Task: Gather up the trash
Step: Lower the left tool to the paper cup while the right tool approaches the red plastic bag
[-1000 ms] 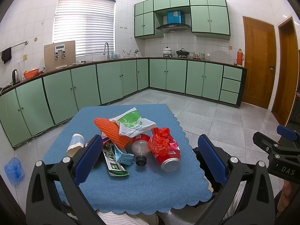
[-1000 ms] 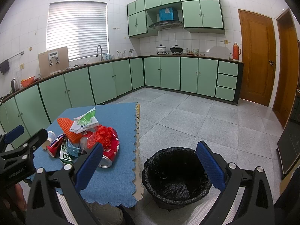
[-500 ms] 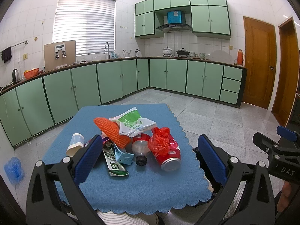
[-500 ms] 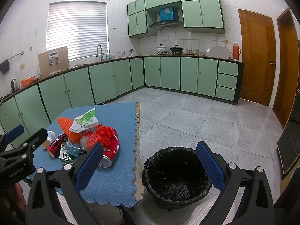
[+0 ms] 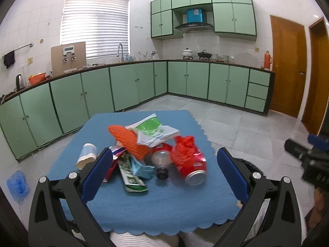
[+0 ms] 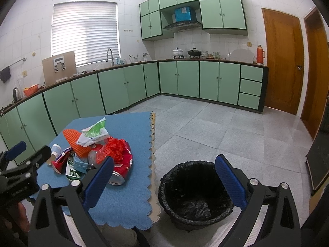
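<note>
Left gripper hovers over the near edge of the table, jaws spread wide, nothing between them. Right gripper hangs above the bin, jaws also wide apart and empty; it shows at the right edge of the left wrist view. Trash sits in one pile mid-table on the blue cloth: red can on its side with open end toward the camera, crumpled red plastic bag on top of it, clear bottle with red label just beside the can, cap toward the camera. Orange mesh sleeve lies across the pile, white-green wrapper at the back touching it. Light blue carton and green-white sachet at the front, paper cup tipped over at the pile's left, a little apart. Bin lined with a black bag stands on the floor just beside the table's right edge. Green cabinets line the walls.
</note>
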Available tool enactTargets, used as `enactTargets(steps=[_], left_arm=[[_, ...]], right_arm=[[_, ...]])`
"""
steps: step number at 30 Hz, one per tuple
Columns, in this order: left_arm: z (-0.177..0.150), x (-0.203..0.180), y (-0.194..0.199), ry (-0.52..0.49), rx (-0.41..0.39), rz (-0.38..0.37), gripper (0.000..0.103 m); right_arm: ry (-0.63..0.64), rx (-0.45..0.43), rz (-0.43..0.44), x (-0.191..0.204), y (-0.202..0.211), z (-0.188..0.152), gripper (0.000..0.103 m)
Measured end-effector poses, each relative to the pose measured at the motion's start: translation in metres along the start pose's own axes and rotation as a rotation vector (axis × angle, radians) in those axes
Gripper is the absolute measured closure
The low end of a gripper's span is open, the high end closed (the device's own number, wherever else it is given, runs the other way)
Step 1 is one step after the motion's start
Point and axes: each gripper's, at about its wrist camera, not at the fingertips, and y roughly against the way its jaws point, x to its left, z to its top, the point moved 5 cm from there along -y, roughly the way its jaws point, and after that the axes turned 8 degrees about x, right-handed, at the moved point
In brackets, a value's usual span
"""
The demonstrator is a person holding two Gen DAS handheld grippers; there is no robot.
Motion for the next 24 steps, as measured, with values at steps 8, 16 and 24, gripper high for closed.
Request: enactTargets(steps=[8, 16, 24], left_arm=[[-0.007, 0.046, -0.021, 0.057, 0.032, 0.097, 0.005], [-0.009, 0.087, -0.06, 0.09, 0.063, 0.171, 0.005], [-0.014, 0.107, -0.101, 0.115, 0.102, 0.172, 0.005]], right_arm=[[0.037, 0.021, 0.057, 0.021, -0.039, 0.006, 0.013], [0.078, 0.055, 0.142, 0.06, -0.092, 0.009, 0.025], [0.09, 0.099, 0.213, 0.098, -0.146, 0.006, 0.03]])
